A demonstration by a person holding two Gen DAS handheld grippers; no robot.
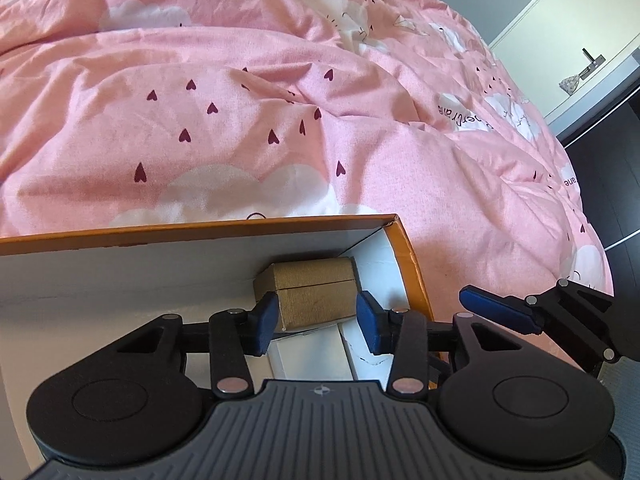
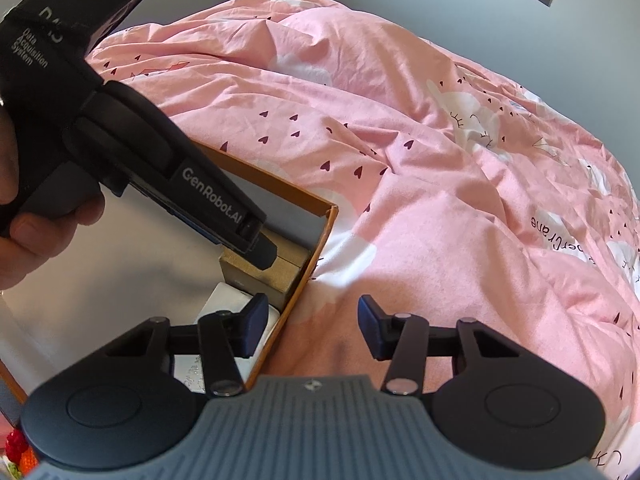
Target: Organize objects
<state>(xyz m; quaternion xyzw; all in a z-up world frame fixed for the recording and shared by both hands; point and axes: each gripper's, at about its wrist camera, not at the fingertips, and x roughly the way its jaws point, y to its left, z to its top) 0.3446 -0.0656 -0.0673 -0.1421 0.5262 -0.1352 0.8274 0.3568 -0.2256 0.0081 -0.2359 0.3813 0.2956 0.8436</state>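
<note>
An orange cardboard box (image 1: pixel 412 264) with a white inside lies on the pink bed cover. A small brown burlap-covered box (image 1: pixel 316 292) sits in its far right corner, above a white box (image 1: pixel 312 356). My left gripper (image 1: pixel 316 322) is open inside the orange box, its blue pads on either side of the brown box with small gaps. In the right wrist view the orange box (image 2: pixel 308 276) is at left, with the brown box (image 2: pixel 288 272) and white box (image 2: pixel 228 296) inside. My right gripper (image 2: pixel 310 330) is open and empty, straddling the box's right wall.
The rumpled pink duvet (image 1: pixel 280 100) with hearts and clouds fills the bed beyond the box. A white cabinet (image 1: pixel 580 40) and dark floor lie at the far right. The left gripper's black body (image 2: pixel 120 140) and the hand holding it cross the right wrist view.
</note>
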